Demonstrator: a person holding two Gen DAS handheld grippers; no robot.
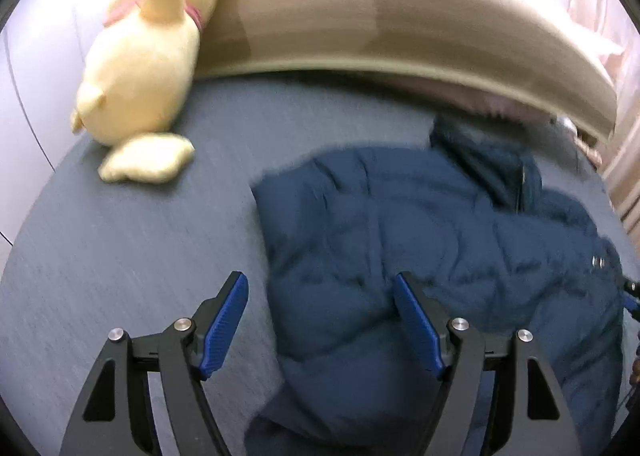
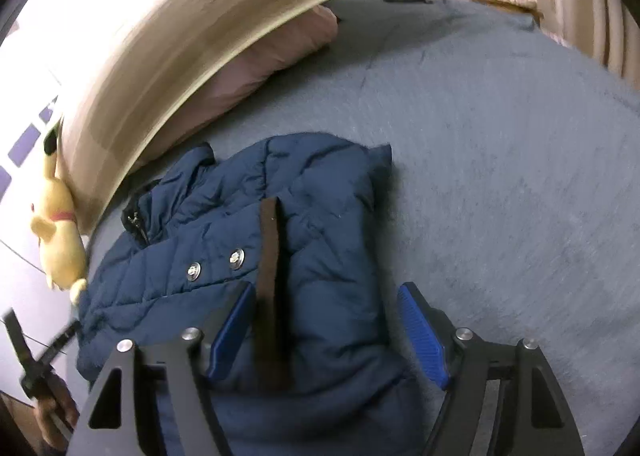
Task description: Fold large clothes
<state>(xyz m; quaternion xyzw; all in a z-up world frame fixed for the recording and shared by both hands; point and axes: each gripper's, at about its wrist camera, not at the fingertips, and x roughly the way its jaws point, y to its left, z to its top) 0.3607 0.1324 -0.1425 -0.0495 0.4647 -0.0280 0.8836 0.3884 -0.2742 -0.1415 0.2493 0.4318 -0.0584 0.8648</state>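
A navy quilted puffer jacket (image 2: 256,240) lies bunched on a bed covered by a grey-blue sheet (image 2: 500,160). In the right wrist view its collar and zipper point toward the wooden headboard (image 2: 160,56), 2 metal snap buttons (image 2: 214,264) sit on the front flap, and a dark brown strip (image 2: 272,288) runs lengthwise down the padding. The jacket's near end reaches the bottom edge of both views.

The right tongs (image 2: 324,320) are spread wide, 1 blue pad on either side of the jacket's near portion, with the brown strip just inside the left-hand pad. Whether the pads touch the fabric cannot be told. The left tongs (image 1: 320,316) are also spread wide: 1 blue pad is over bare sheet (image 1: 120,240) just beside the jacket's (image 1: 400,232) edge, the other over the quilted cloth. Nothing is pinched in either pair.

A yellow plush toy (image 1: 148,68) with a red collar leans against the end of the headboard (image 1: 360,16), near the bed's edge and well apart from the jacket. A pinkish pillow (image 2: 272,56) is tucked along the base of the headboard. Both views are somewhat blurred. In the right wrist view, the other black tool (image 2: 36,360) shows at the lower left corner.
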